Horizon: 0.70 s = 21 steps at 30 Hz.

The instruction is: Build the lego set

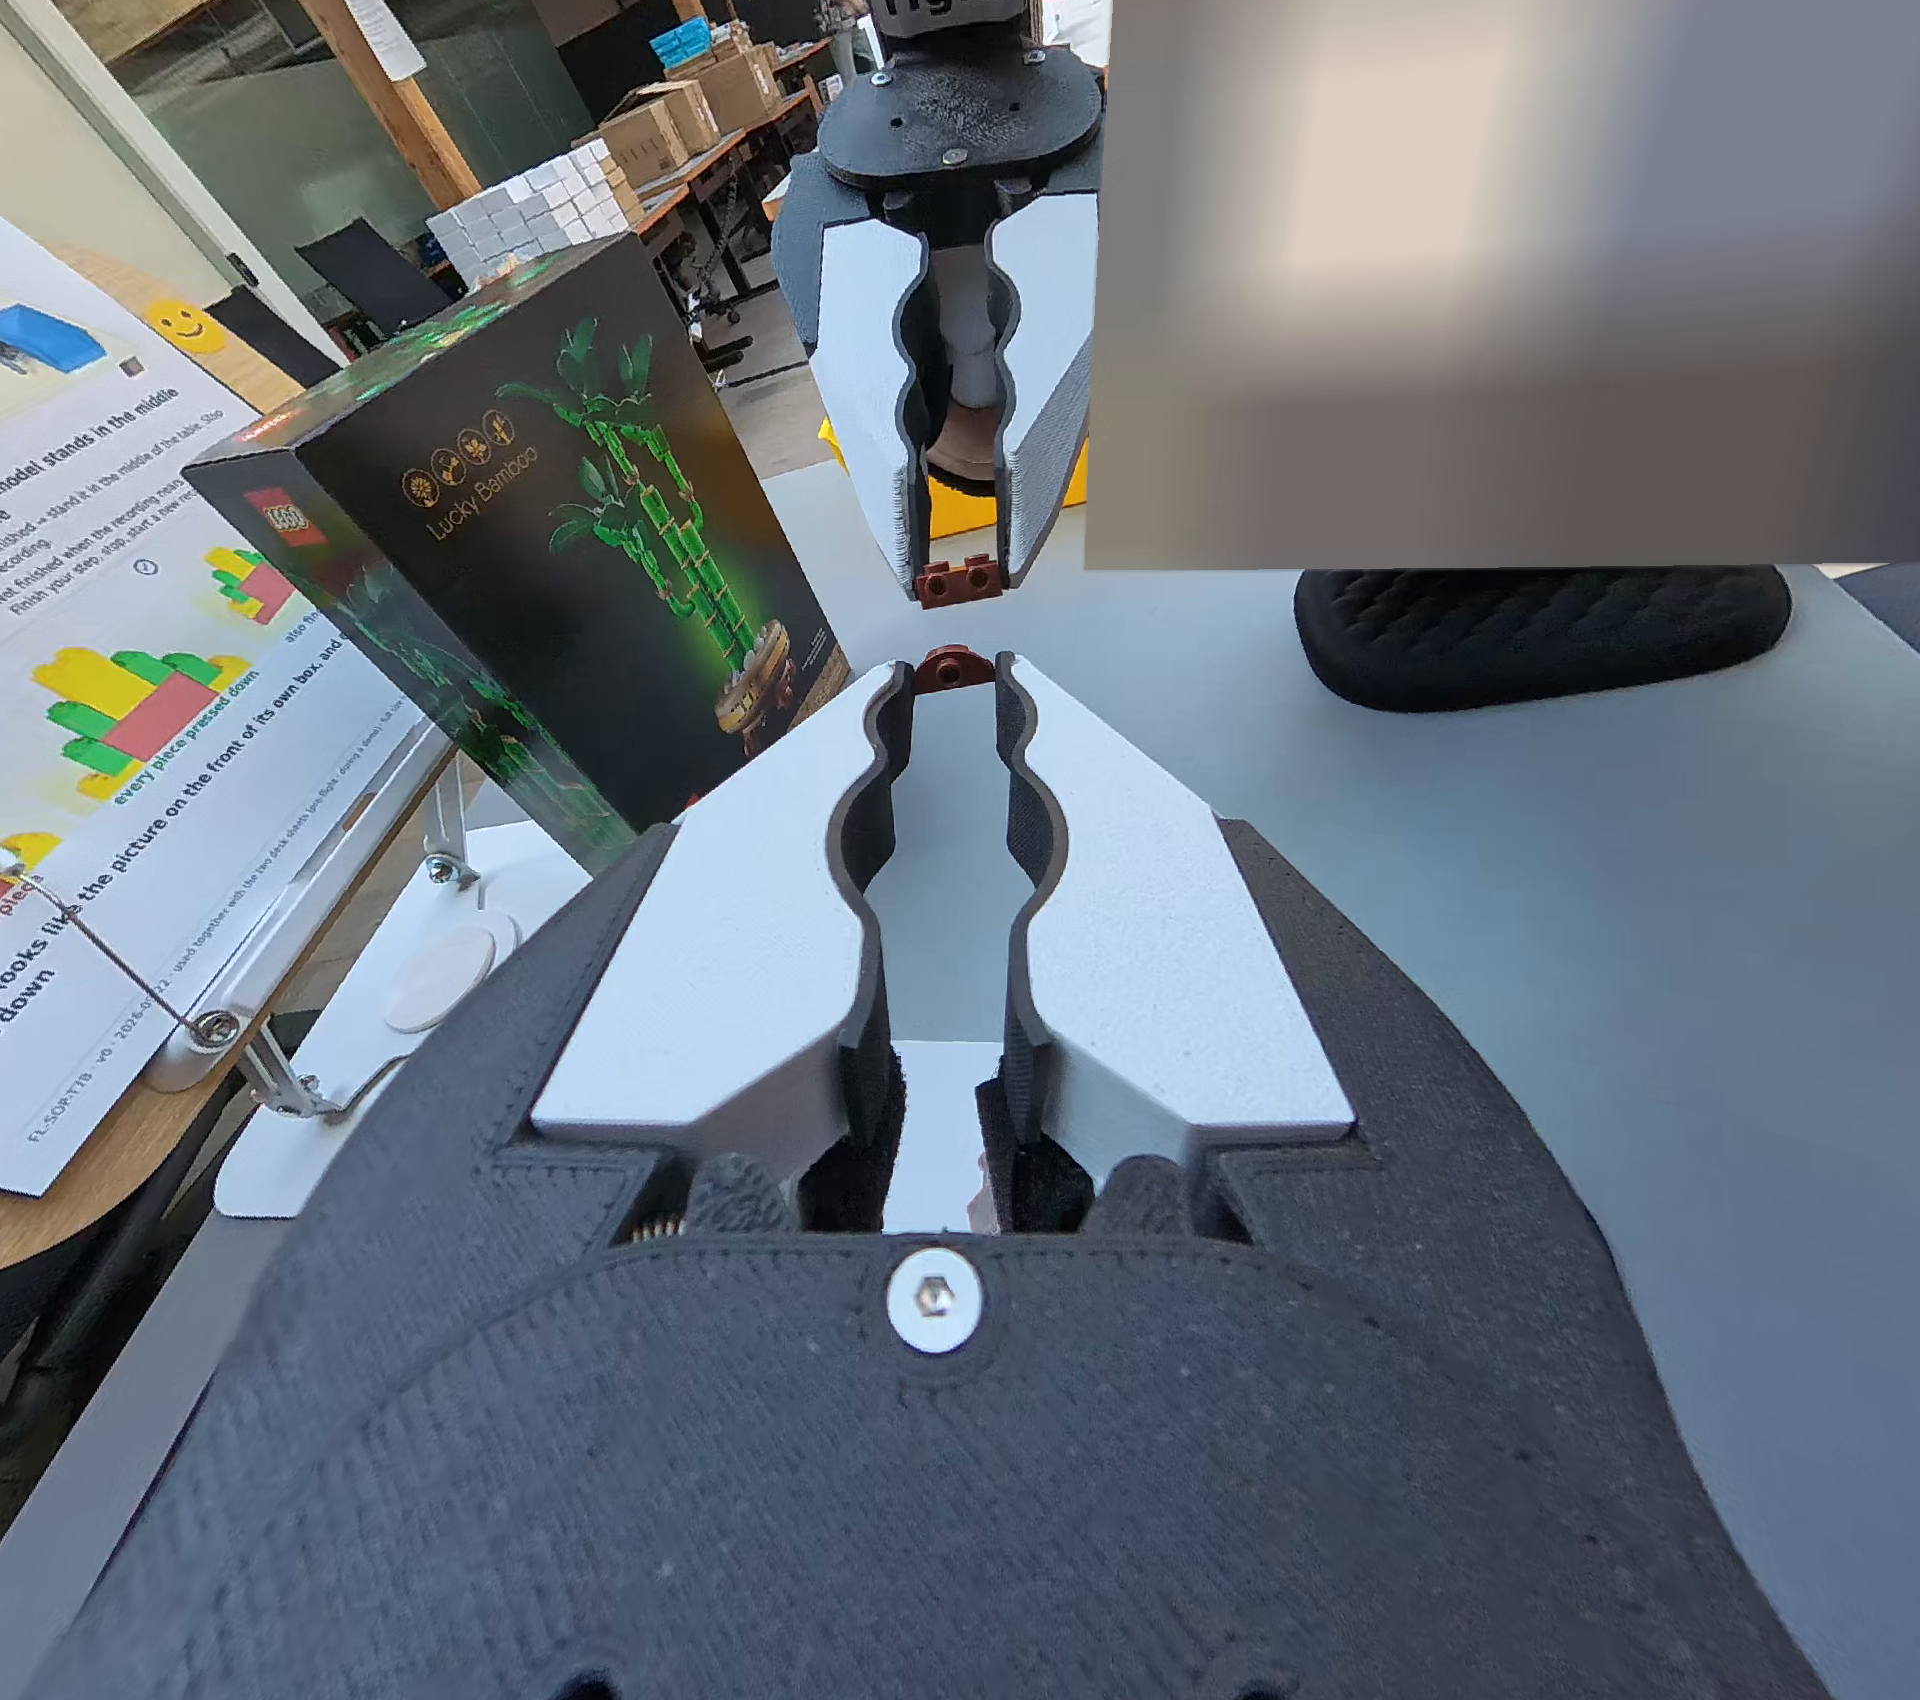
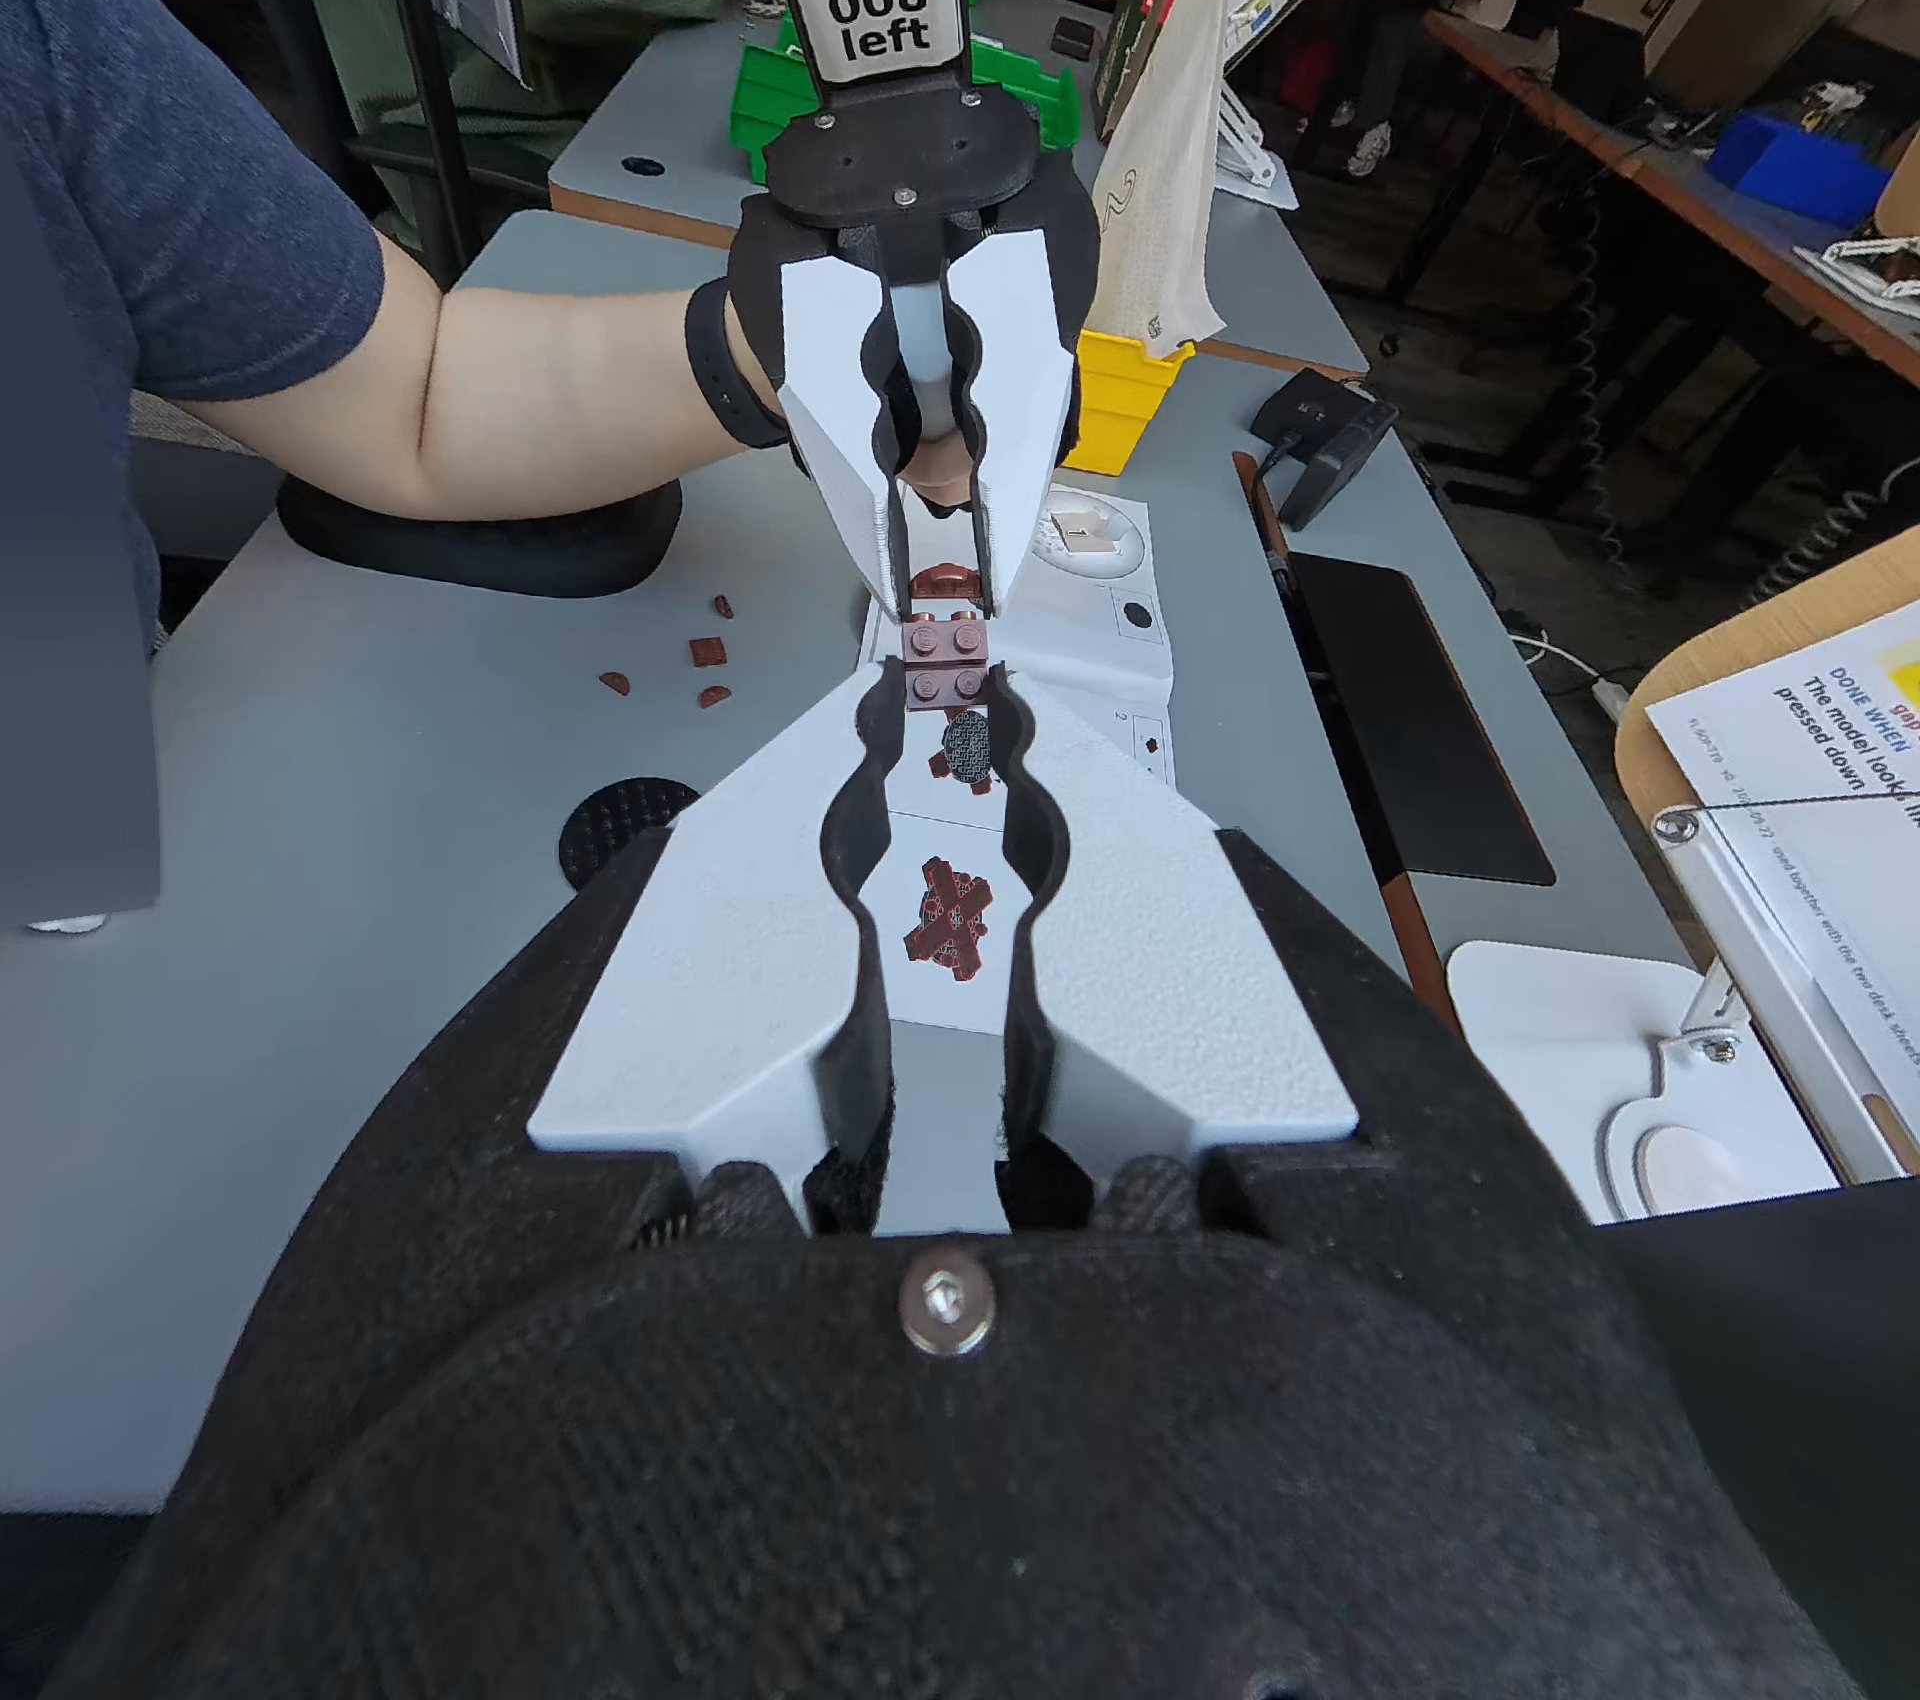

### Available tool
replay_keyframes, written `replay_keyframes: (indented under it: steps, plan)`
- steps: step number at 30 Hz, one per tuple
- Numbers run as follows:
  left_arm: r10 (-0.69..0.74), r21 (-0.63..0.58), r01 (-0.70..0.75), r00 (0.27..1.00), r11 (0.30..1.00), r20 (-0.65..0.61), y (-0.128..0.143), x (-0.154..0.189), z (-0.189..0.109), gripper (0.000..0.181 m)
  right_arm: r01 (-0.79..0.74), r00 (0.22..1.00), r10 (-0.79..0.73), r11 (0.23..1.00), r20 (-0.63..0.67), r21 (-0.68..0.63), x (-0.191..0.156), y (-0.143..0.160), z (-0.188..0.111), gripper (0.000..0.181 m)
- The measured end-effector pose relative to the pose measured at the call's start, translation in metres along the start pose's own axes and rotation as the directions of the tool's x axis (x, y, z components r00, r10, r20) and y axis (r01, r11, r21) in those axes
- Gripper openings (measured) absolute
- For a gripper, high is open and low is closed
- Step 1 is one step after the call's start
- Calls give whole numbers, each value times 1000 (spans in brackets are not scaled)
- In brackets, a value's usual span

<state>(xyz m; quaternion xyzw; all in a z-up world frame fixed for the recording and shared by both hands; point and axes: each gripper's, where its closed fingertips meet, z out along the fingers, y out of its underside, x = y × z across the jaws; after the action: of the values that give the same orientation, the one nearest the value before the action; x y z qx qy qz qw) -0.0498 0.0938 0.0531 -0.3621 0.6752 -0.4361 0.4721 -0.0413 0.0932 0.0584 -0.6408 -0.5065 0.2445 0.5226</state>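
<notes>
My left gripper (image 1: pixel 949 663) is shut on a small reddish-brown lego piece (image 1: pixel 948 670) at its fingertips. My right gripper (image 1: pixel 961 588) comes in from the opposite side, tip to tip, shut on a reddish-brown bracket piece (image 1: pixel 962 581) with two studs showing. In the right wrist view my right gripper (image 2: pixel 943 676) holds the bracket (image 2: pixel 943 663), and my left gripper (image 2: pixel 938 608) holds its piece (image 2: pixel 940 614) right against it. A narrow gap shows between the pieces in the left wrist view. Both are held above the grey table (image 2: pixel 364 819).
Several loose reddish-brown pieces (image 2: pixel 707 651) and a black round plate (image 2: pixel 621 827) lie on the table. An open instruction booklet (image 2: pixel 1101 663) lies under the grippers. The lego box (image 1: pixel 540 570), black wrist rest (image 1: pixel 1538 632), yellow bin (image 2: pixel 1122 393) and a sheet stand (image 2: pixel 1818 777) surround them. The grippers are tip to tip, or close to it.
</notes>
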Motion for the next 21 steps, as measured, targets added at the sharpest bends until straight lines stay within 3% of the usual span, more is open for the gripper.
replay_keyframes:
  steps: [12,21]
  plan:
    - [-14,7,14,1000,1000,-16,-2,3,3,14,-25,1000,25,999,11,-34,-3,3,9,15]
    - [21,-67,-22,1000,998,-14,9,5,6,14,-86,995,90,993,48,-75,-3,15,13,15]
